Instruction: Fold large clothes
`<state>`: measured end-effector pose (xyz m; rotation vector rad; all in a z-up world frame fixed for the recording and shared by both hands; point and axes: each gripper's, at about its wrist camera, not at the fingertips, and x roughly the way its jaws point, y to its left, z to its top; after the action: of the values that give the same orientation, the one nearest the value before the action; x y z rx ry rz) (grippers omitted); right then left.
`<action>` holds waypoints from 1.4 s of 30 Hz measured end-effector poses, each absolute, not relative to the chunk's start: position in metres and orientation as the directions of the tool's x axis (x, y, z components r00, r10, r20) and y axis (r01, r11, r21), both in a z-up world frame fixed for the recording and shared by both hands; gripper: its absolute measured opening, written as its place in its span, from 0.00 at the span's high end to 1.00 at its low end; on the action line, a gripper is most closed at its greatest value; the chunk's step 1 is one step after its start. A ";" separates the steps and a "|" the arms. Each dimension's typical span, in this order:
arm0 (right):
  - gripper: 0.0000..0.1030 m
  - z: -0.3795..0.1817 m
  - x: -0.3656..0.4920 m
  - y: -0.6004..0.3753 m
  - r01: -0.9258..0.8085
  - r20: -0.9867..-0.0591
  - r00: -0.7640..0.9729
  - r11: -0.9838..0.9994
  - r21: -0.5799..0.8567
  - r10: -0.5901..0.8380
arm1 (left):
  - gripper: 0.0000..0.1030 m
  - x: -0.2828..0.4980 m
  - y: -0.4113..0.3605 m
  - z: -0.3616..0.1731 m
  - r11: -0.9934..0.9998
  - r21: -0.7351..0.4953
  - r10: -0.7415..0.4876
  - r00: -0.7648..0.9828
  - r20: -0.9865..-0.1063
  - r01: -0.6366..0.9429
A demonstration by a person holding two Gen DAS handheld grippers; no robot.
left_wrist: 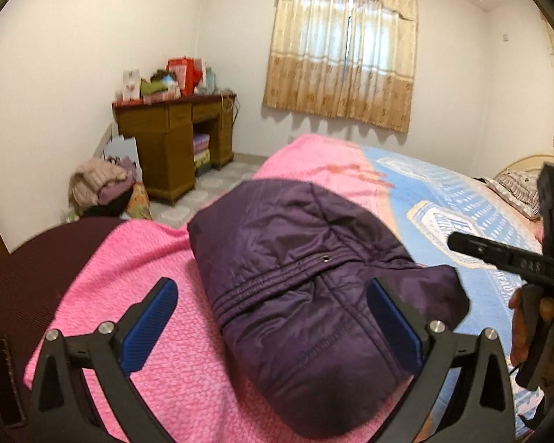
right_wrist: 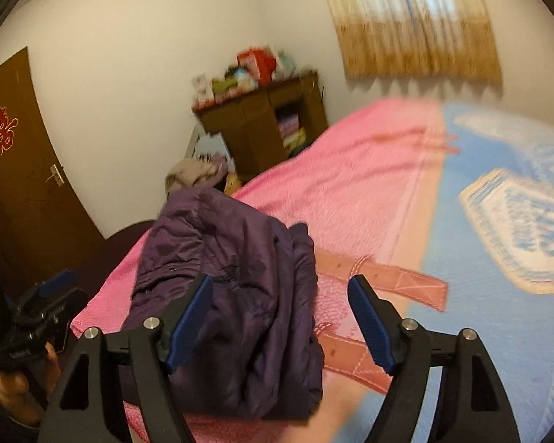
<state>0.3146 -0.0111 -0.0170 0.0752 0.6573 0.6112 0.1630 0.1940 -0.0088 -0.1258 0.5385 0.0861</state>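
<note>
Two grippers hang above a bed, both with fingers spread wide and nothing between the pads. The left gripper (left_wrist: 271,326) frames the jacket (left_wrist: 299,277) from above without touching it; the right gripper (right_wrist: 280,323) stands over the jacket's right side, also clear of the fabric. The purple jacket lies folded into a thick bundle on the pink blanket (left_wrist: 158,350), near the bed's near-left corner, its left edge close to where the blanket ends. To the jacket's right, pink straps (right_wrist: 384,277) lie flat on the blanket, then a blue cover (right_wrist: 480,332) stretches away, broad and bare. Beyond the bed's far-left edge, a strip of tiled floor (left_wrist: 218,184) separates it from a wooden desk (left_wrist: 173,136). A brown door (right_wrist: 26,184) stands at left.
</note>
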 end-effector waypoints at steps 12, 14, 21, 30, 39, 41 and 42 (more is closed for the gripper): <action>0.25 0.014 0.238 -0.008 -0.546 -0.458 0.711 0.829 0.118 0.533 | 0.00 0.146 0.187 0.016 0.991 -0.110 0.024 0.896 -0.444 -0.081; 0.25 0.017 0.235 -0.007 -0.545 -0.457 0.714 0.831 0.112 0.531 | 0.00 0.147 0.188 0.015 0.990 -0.113 0.022 0.896 -0.444 -0.081; 0.25 0.019 0.230 -0.007 -0.552 -0.458 0.710 0.827 0.112 0.535 | 0.00 0.143 0.186 0.013 0.990 -0.114 0.025 0.896 -0.443 -0.083; 0.25 0.022 0.227 -0.006 -0.556 -0.453 0.709 0.824 0.112 0.540 | 0.00 0.141 0.183 0.014 0.991 -0.103 0.029 0.899 -0.437 -0.082; 0.25 0.024 0.227 -0.005 -0.558 -0.457 0.705 0.822 0.113 0.542 | 0.00 0.140 0.183 0.014 0.991 -0.105 0.025 0.901 -0.432 -0.078; 0.25 0.024 0.226 -0.003 -0.562 -0.456 0.704 0.820 0.110 0.544 | 0.00 0.140 0.182 0.014 0.991 -0.104 0.027 0.900 -0.435 -0.080; 0.25 0.025 0.226 -0.003 -0.563 -0.455 0.705 0.819 0.110 0.545 | 0.00 0.140 0.182 0.014 0.991 -0.104 0.027 0.900 -0.434 -0.080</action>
<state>0.2261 -0.0032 0.0248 -0.0385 0.4934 0.6157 0.1397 0.1824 0.0141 -0.1208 0.4469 0.0554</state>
